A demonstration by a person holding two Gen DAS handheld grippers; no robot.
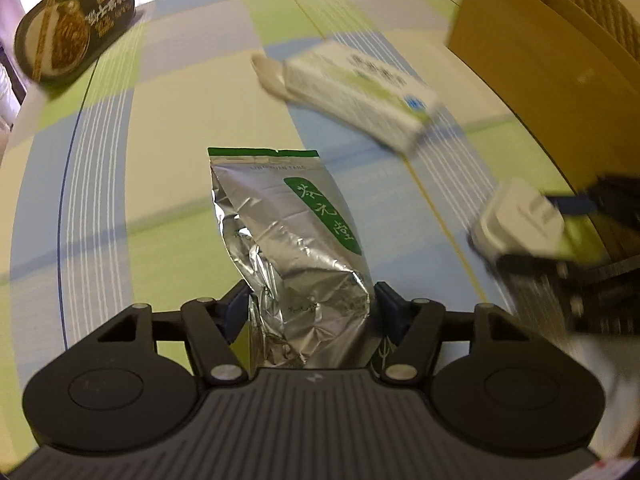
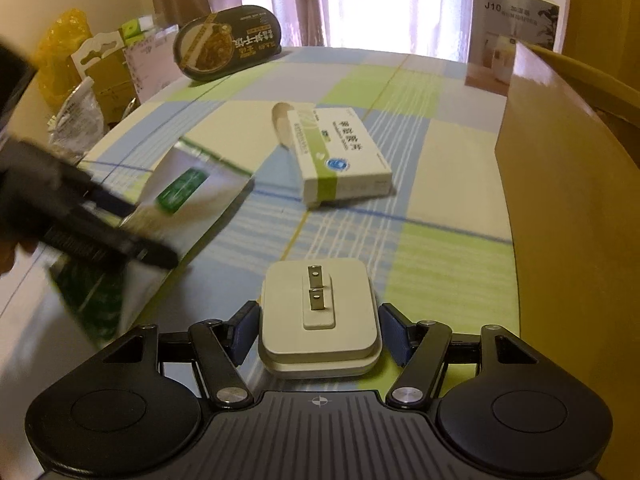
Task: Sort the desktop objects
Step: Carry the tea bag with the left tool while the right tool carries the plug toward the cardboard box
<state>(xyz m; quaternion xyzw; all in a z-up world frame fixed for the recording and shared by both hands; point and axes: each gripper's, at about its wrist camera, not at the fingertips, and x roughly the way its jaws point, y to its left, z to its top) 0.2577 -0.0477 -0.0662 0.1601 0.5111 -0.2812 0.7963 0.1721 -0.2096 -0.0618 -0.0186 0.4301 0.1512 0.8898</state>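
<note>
Left gripper [image 1: 310, 314] is closed on a crinkled silver foil pouch with a green label [image 1: 288, 236]. Right gripper [image 2: 318, 330] clamps a white plug adapter [image 2: 318, 316]. Both are lifted above the counter [image 2: 452, 196]. Remaining unsorted: white-and-green cardboard box [image 2: 340, 156] and dark oval meal container [image 2: 226, 42].

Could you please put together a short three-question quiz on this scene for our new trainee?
1. True or false: the left gripper is shut on the silver foil pouch.
2. What does the right gripper hold? A) a spoon B) the white plug adapter C) a cup
3. Fill in: the white and green carton lies partly on top of a pale ____.

Key
1. True: the pads press its crumpled lower end.
2. B, with its two prongs facing up.
3. Spoon; its tip pokes out beyond the carton's far end, on the checked tablecloth.
</note>
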